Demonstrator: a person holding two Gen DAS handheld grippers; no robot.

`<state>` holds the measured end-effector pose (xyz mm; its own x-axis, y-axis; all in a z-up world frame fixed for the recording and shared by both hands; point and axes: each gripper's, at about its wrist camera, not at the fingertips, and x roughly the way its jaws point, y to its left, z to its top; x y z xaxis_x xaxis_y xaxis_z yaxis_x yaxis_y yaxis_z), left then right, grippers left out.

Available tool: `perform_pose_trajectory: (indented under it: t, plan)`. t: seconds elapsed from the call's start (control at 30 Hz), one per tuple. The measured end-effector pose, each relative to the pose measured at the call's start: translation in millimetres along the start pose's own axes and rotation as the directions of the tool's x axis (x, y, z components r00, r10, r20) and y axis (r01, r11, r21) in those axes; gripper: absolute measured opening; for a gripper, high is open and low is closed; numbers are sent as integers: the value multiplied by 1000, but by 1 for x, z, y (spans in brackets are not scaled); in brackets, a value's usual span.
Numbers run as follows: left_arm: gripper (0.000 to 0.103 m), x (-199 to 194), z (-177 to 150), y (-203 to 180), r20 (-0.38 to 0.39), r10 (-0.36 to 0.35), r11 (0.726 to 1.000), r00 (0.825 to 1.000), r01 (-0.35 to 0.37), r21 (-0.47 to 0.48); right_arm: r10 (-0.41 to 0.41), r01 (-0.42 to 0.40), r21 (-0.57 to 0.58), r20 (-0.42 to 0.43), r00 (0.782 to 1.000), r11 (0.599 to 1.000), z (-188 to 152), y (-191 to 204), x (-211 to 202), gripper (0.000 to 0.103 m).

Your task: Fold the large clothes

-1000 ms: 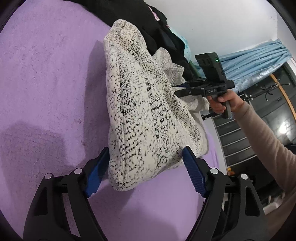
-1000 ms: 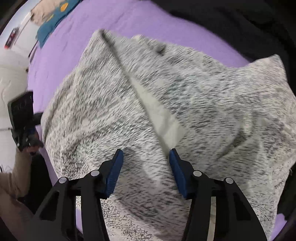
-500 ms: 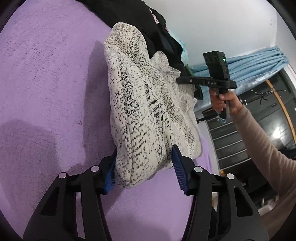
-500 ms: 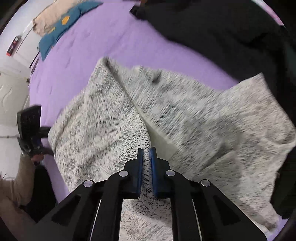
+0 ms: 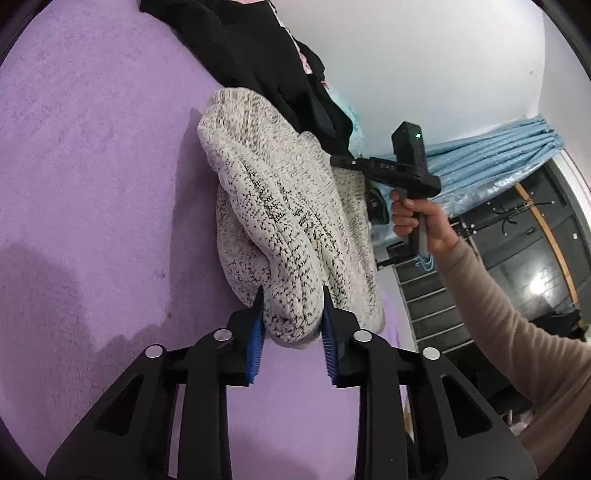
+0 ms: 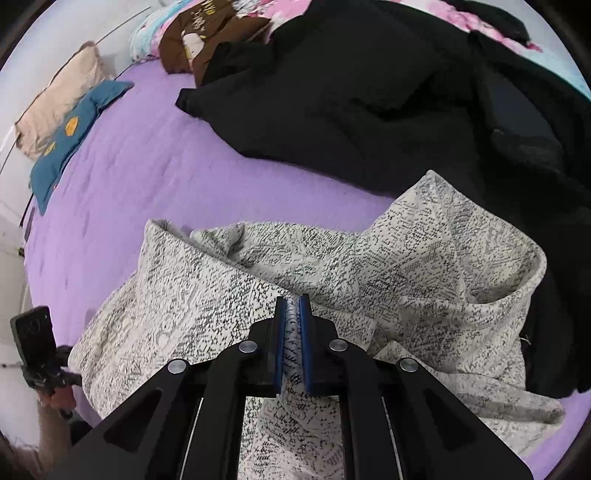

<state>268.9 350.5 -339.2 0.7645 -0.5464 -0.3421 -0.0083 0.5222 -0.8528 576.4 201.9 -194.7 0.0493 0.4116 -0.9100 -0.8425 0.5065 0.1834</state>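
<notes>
A white knit sweater with black flecks [image 5: 280, 206] lies bunched on the purple bedspread [image 5: 92, 166]. My left gripper [image 5: 292, 295] has the sweater's near end between its blue pads; its jaws are closing and the pads press into the knit. My right gripper [image 6: 292, 301] is shut on a thin fold of the sweater [image 6: 406, 266] and holds it raised above the bed. The left wrist view shows the right gripper [image 5: 334, 161] at the sweater's far side, held by a hand [image 5: 417, 218] in a beige sleeve.
A heap of black clothes [image 6: 369, 92] lies just behind the sweater, partly against it. Further off are a brown garment [image 6: 207, 33], a blue pillow [image 6: 70, 136] and a beige pillow [image 6: 59, 99]. A light blue curtain [image 5: 491, 155] hangs beyond the bed's edge.
The left jaws have come together from wide open onto the sweater's near end. The right jaws shut on a fold, then rose and tilted, drawing the fabric up.
</notes>
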Motion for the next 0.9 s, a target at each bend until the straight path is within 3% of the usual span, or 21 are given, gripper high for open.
perform_pose_trajectory:
  t: [0.13, 0.27, 0.43, 0.53, 0.6, 0.63, 0.7, 0.8, 0.9]
  plan:
    - [20, -4, 4, 1, 26, -18, 999, 999, 19, -28, 1, -1, 21, 13, 1000, 1000, 4, -12, -6, 7]
    - [20, -15, 5, 5, 62, -27, 997, 998, 31, -66, -12, 13, 64, -11, 1000, 998, -8, -24, 18, 7]
    - [19, -19, 2, 13, 43, -9, 993, 999, 14, -114, -16, 21, 113, -45, 999, 993, -27, -30, 60, 7]
    - [20, -22, 1, 6, 25, 16, 996, 1000, -14, -92, -56, 58, 105, -27, 998, 993, -25, -22, 56, 12]
    - [20, -24, 2, 2, 8, 54, 996, 998, -54, -75, -84, 82, 103, 12, 996, 991, -23, -21, 42, 37]
    - [21, -24, 2, -2, -2, 78, 995, 997, -78, -56, -87, 81, 107, 52, 995, 991, -24, -21, 29, 44]
    - [22, -28, 2, -9, -1, 112, 993, 994, -112, -34, -124, 107, 119, 147, 981, 987, -29, -25, -5, 71]
    - [23, -34, 3, -14, 12, 139, 990, 990, -139, -22, -142, 108, 156, 227, 963, 982, -45, -38, -44, 77]
    - [22, -59, 7, -16, 89, 145, 989, 985, -142, -44, -160, 125, 155, 238, 958, 980, -68, -52, -66, 80]
